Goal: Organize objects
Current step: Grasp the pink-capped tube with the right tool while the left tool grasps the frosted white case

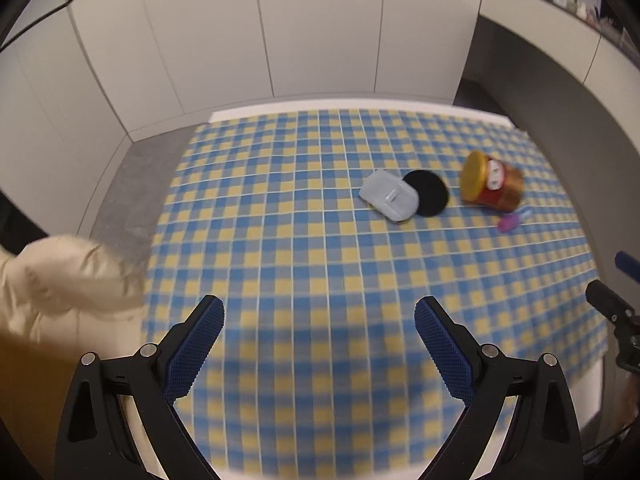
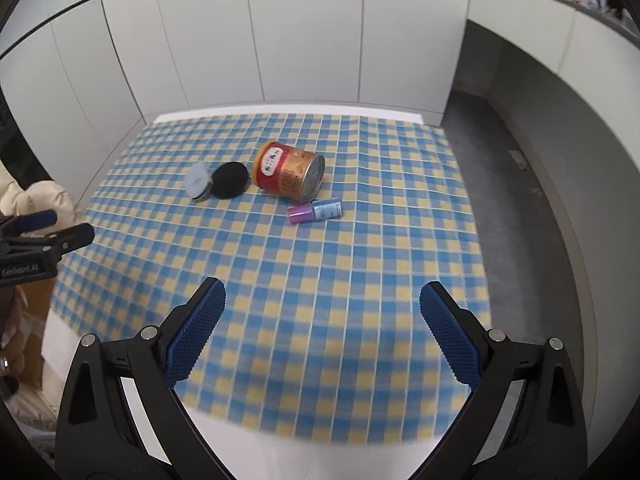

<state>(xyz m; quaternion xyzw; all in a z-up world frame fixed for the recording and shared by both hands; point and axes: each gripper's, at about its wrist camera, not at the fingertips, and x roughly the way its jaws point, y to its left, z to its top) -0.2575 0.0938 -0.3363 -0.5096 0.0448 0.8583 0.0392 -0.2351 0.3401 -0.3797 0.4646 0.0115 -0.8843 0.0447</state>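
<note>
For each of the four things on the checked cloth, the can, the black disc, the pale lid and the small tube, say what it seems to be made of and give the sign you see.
Can: probably metal; its end is shiny grey, with a printed red and gold wrap.
Black disc: matte, perhaps foam or felt; no shine.
Pale lid: likely plastic; cloudy and see-through.
Small tube: probably plastic, with a glossy purple cap.

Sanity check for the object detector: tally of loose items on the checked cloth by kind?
Can, lying on its side: 1
Black round pad: 1
Pale translucent case: 1
Small tube with purple cap: 1
Total: 4
</note>
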